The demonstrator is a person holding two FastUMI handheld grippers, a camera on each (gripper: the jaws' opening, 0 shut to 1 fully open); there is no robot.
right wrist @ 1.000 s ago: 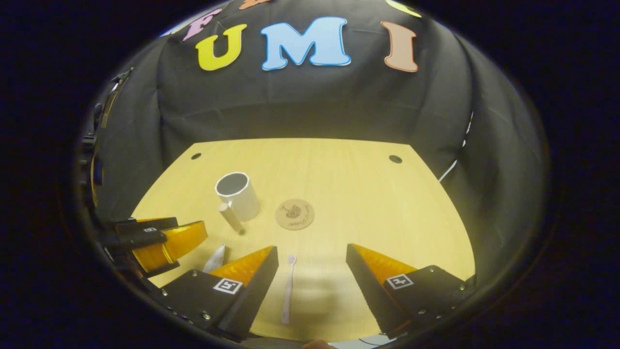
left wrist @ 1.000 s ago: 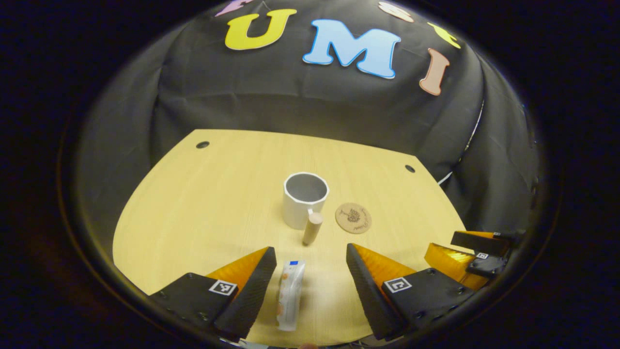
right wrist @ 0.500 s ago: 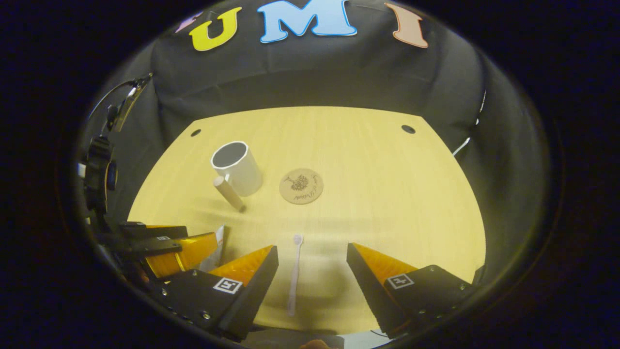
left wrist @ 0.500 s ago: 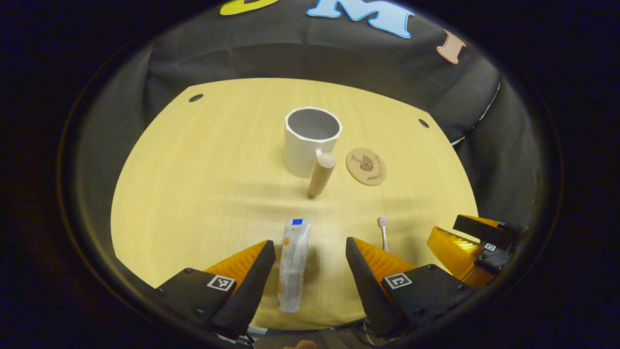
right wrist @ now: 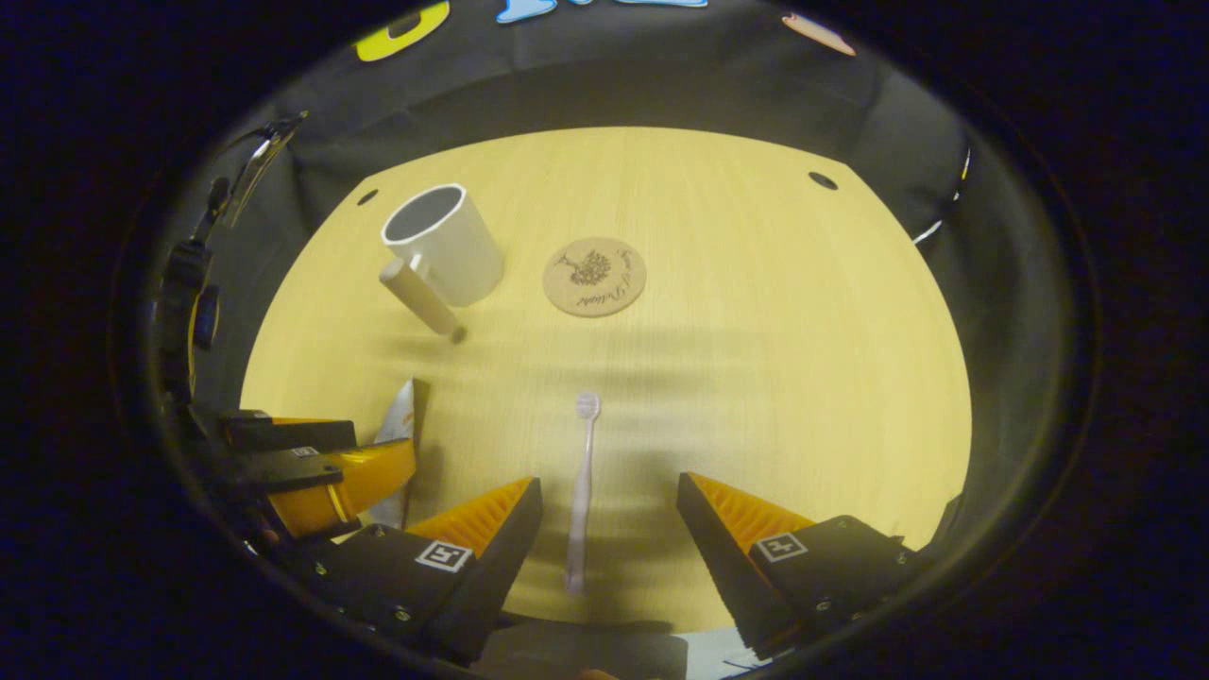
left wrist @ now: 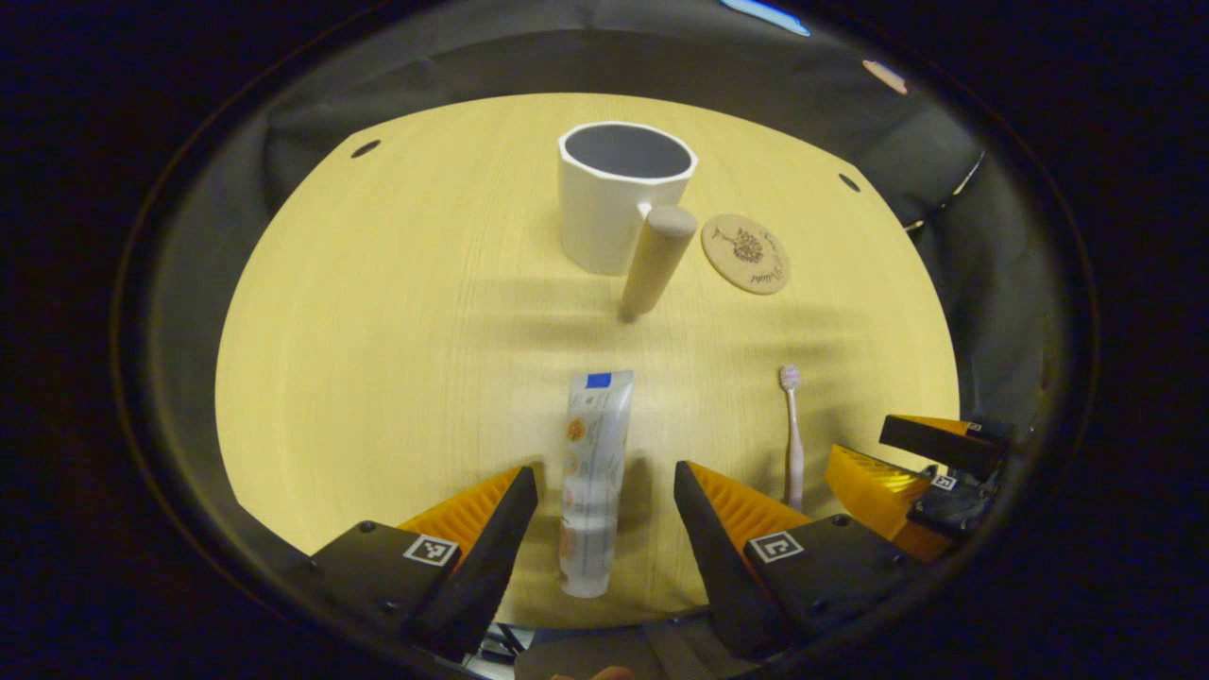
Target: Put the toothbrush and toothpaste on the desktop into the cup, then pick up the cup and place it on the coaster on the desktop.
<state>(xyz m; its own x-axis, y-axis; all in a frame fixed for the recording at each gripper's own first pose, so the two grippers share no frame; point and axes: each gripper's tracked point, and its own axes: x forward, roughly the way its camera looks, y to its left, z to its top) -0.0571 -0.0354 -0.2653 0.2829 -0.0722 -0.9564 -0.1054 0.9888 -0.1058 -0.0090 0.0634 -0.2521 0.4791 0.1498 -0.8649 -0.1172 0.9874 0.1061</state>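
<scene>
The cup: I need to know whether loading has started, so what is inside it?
The white ceramic cup shows only bare grey inner wall; its bottom is hidden by the rim.

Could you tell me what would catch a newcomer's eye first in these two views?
Probably the white cup with its wooden handle, standing near the far middle of the table, with a round coaster lying just beside it. Nearer, the toothpaste lies flat between the open fingers of the left gripper. In the right gripper view, the toothbrush lies likewise between the open fingers of the right gripper.
</scene>
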